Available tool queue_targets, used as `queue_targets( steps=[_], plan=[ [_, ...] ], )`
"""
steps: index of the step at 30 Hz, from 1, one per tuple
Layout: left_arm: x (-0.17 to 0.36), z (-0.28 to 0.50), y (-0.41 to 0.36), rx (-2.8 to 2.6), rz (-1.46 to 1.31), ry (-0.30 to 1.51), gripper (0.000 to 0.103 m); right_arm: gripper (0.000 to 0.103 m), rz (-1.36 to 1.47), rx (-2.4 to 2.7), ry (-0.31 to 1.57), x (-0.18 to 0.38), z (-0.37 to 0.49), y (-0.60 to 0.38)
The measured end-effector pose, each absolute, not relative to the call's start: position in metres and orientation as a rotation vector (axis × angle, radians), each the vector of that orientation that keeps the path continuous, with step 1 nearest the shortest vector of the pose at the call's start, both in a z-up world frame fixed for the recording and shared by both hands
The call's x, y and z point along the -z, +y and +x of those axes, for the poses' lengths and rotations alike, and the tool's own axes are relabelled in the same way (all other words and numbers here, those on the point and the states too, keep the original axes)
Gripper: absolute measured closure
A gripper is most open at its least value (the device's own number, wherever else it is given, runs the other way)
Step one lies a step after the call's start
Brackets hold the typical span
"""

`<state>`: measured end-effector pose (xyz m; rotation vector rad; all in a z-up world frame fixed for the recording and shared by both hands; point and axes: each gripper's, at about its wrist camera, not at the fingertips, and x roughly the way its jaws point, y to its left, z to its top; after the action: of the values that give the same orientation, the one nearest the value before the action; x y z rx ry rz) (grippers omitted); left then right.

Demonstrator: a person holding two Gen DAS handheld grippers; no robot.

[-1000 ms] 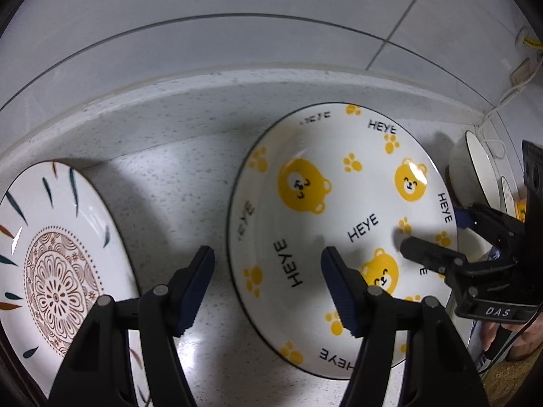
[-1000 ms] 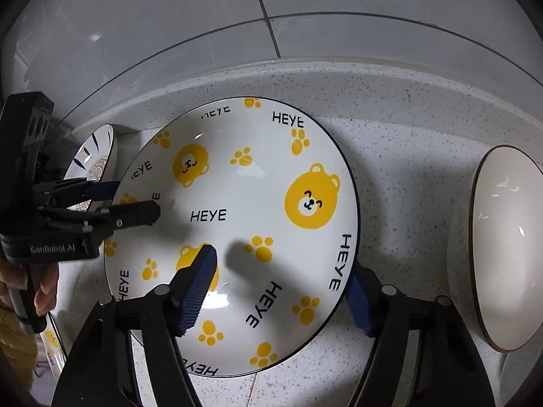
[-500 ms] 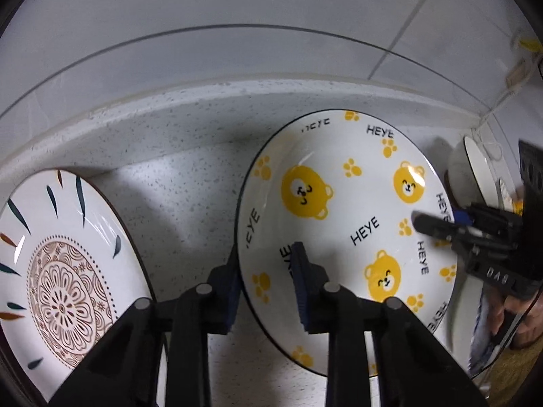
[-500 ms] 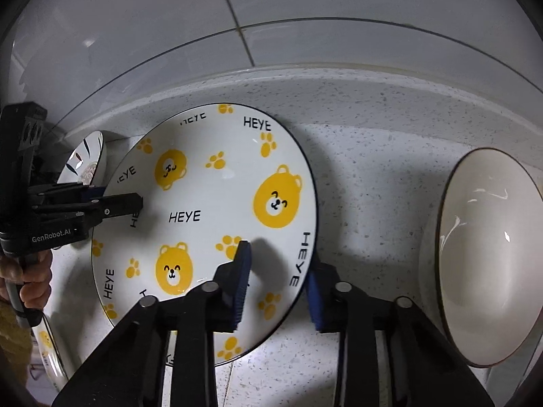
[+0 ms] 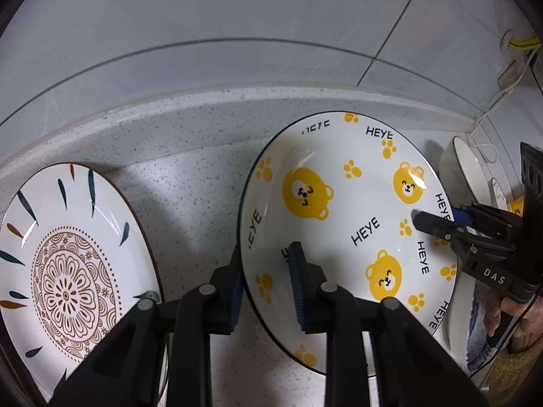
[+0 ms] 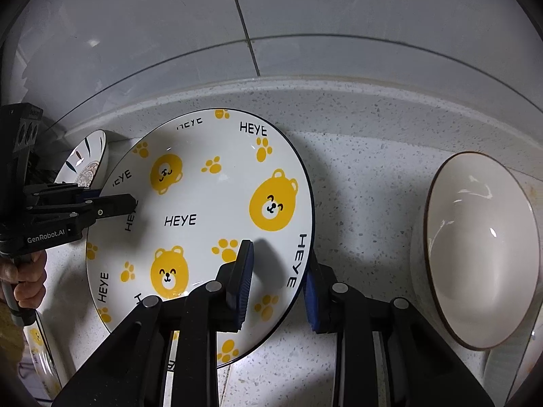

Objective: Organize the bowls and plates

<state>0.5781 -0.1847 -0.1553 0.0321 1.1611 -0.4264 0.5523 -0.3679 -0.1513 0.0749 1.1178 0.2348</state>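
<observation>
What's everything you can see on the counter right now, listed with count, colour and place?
bear plate: one, white with yellow bears, middle of the counter, rim clamped on both sides
floral plate: one, white with brown pattern, left of the bear plate
bowl: one, white with dark rim, right of the bear plate
counter: one, speckled grey-white, under the dishes
wall tiles: several, grey, behind the counter
cable: one, white, far right corner
left hand-held gripper: one, black with blue pads, on the plate's left rim
right hand-held gripper: one, black with blue pads, on its right rim
</observation>
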Motion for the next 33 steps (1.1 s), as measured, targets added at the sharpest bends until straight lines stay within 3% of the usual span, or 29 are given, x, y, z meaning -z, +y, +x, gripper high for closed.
queue_targets(
  steps=[14, 33],
  plan=[
    [0.110, 0.527, -0.143, 0.395, 0.021, 1.130, 0.079, 0.079, 0.072, -0.249, 1.071, 0.108, 0.514, -0.357],
    [0.089, 0.376, -0.040, 0.378, -0.016, 1.160, 0.080, 0.080, 0.085, -0.271, 1.082, 0.084, 0.379, -0.265]
  ],
)
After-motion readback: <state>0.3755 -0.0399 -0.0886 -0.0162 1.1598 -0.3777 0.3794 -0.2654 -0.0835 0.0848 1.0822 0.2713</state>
